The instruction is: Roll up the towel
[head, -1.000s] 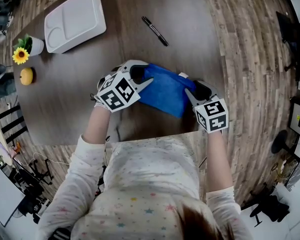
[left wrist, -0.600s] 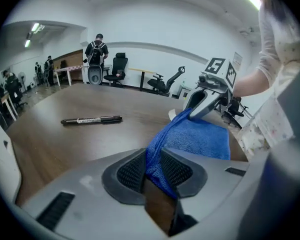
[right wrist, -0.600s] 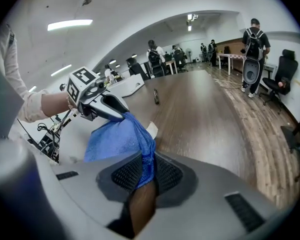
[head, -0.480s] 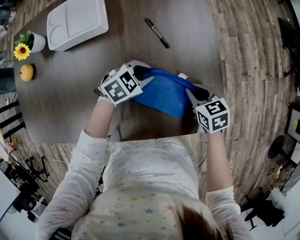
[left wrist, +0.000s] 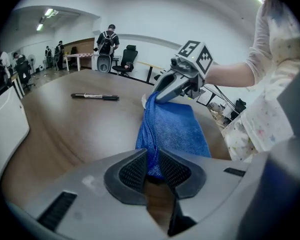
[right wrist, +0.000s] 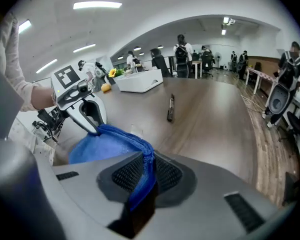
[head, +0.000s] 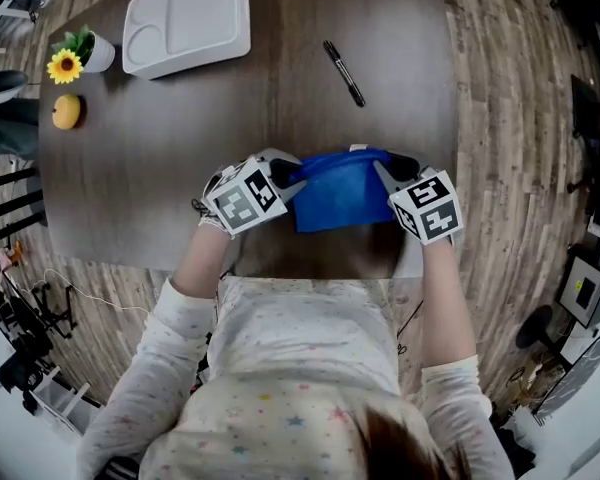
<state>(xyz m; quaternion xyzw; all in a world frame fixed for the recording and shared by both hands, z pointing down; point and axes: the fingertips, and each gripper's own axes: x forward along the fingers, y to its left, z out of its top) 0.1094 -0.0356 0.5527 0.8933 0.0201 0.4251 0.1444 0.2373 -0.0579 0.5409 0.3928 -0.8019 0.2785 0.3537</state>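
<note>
The towel (head: 340, 196) is soft, light and limp, and lies at the near bench (head: 180, 148) edge. The left hand-held gripper (head: 294, 171), its jaws just closing, pinches the far-left corner. The right hand-held gripper (head: 382, 170) pinches the far-right corner. Grip bunched edges, since single layers will probably slip.

This is looking like a large open-plan office or lab hall: white walls are running far back under strip lights (right wrist: 97, 5) glowing on the ceiling, and a plank floor (head: 510, 118) is stretching around the long dark surface (head: 160, 168). People with backpacks (right wrist: 181, 46) are standing among further tables (left wrist: 77, 57) and a black office chair (left wrist: 127, 59), while cables (head: 75, 296) are trailing over the floor.
</note>
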